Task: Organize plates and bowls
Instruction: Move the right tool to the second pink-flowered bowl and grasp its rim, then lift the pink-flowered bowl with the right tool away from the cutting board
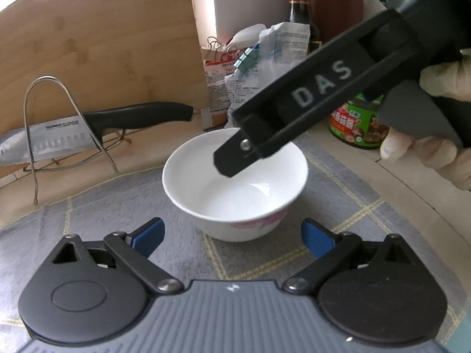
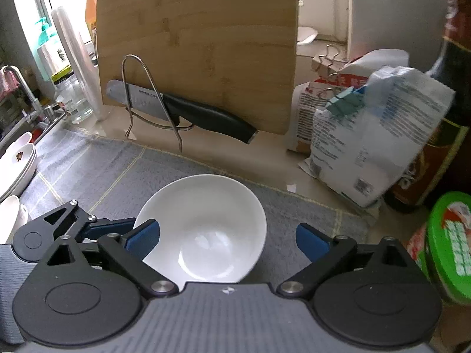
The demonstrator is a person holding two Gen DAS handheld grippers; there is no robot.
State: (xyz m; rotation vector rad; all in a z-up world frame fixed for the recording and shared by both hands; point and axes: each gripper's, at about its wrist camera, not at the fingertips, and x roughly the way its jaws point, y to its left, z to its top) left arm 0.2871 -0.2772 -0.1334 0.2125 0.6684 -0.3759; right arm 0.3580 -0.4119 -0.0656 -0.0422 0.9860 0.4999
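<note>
The right gripper (image 2: 228, 239) hung over a white bowl (image 2: 203, 229) on a grey mat (image 2: 294, 206), its blue pads wide apart and clear of the rim. Behind stood a cutting board (image 2: 197, 44), a knife (image 2: 203, 114) in a wire rack (image 2: 147, 88), and paper bags (image 2: 368, 135). Stacked plates (image 2: 20, 164) sat far left.

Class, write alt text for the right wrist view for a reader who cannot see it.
An empty white bowl sits on a grey mat between the right gripper's open blue fingers. Behind it, a knife rests in a wire rack against a wooden cutting board.
</note>
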